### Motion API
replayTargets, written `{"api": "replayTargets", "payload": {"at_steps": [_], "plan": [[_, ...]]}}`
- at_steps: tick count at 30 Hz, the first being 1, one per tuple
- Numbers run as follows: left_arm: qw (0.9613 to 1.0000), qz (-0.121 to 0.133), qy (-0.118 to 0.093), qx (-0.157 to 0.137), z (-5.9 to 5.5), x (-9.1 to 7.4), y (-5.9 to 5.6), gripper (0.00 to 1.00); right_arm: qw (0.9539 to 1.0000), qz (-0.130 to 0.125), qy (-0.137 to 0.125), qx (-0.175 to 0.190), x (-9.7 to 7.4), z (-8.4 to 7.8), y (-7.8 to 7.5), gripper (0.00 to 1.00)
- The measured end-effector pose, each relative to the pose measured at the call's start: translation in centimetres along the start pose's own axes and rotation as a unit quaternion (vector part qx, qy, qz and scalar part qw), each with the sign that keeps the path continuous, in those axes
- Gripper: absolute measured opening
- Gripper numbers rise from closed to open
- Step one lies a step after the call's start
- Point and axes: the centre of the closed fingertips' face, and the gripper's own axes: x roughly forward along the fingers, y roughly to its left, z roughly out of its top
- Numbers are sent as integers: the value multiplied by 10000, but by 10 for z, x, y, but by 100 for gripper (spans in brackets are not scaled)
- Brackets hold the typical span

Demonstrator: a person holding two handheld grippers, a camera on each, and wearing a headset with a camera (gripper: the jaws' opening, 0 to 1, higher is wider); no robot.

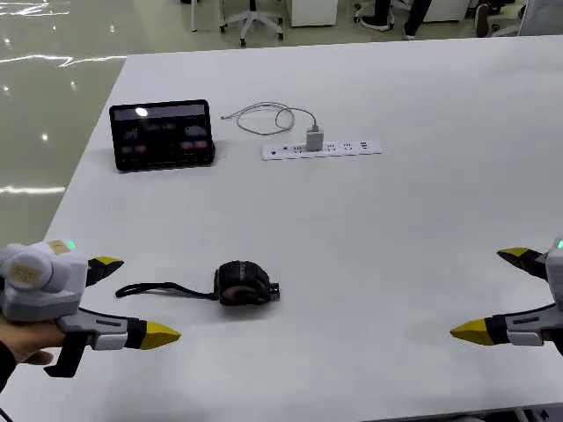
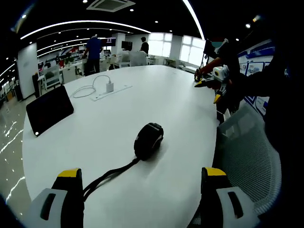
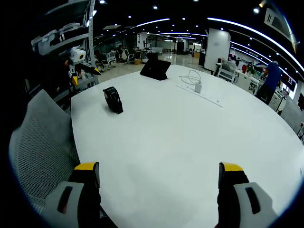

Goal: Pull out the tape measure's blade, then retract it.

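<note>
**Item 1, tape measure** [image 1: 244, 284]. A dark, rounded case lying on the white table [image 1: 396, 220], toward the person's edge. We judge that the blade is fully wound in, so the pull-out has not begun.

**Item 1a, wrist strap** [image 1: 163, 289]. A black cord trailing from the tape measure straight toward the left gripper. Case and strap together lie along a line that runs from one gripper to the other.

**Item 1b, small nub** [image 1: 274, 288]. It sits on the side of the tape measure away from the strap, facing the right gripper. We take it for the blade's hook, but it is too small to tell.

**Item 2, left gripper** [image 1: 139, 298]. It is the nearer of the two and sits at the strap end of the tape measure. The jaws are spread wide and hold nothing. In the left gripper view the case lies dead ahead between them, apart from both tips, and the strap runs back to the left-hand jaw. We cannot tell whether the strap touches that jaw.

**Item 3, right gripper** [image 1: 485, 294]. It is well apart from the tape measure, on the nub side, with its jaws likewise parted and empty.

**Item 4, dark tablet** [image 1: 162, 134]. It stands propped beyond the tape measure, on the far side from the person.

**Item 5, power strip** [image 1: 322, 149]. It also lies beyond the tape measure, with a white charger [image 1: 314, 138] and a coiled cable [image 1: 264, 117].

**Judgement.** The left gripper is placed to pin the case, and the right would have to cross the table to the hook.
</note>
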Motion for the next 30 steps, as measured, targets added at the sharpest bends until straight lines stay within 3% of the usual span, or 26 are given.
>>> {"api": "replayTargets", "payload": {"at_steps": [1,4,9,12,17,21,24,30], "plan": [[9998,-149,77,97,2,3,-4,100,9999,7,-91,-68,3,8,0,100],[9986,-183,288,397,7,12,-2,100,9998,102,-124,-111,11,19,2,100],[9952,-389,417,798,28,24,-5,97,9988,326,-173,-321,28,35,13,100],[9930,-512,539,919,34,31,-6,96,9980,443,-164,-429,38,42,19,100],[9833,-579,1039,1381,25,46,1,96,9965,611,-106,-563,57,48,26,100],[9798,-711,1257,1380,19,58,1,93,9946,601,-189,-821,70,58,28,100],[9725,-759,1545,1566,10,71,5,90,9940,658,-242,-840,84,67,30,100],[9629,-946,1779,1793,7,90,1,84,9916,920,-232,-883,108,80,42,100]]}}
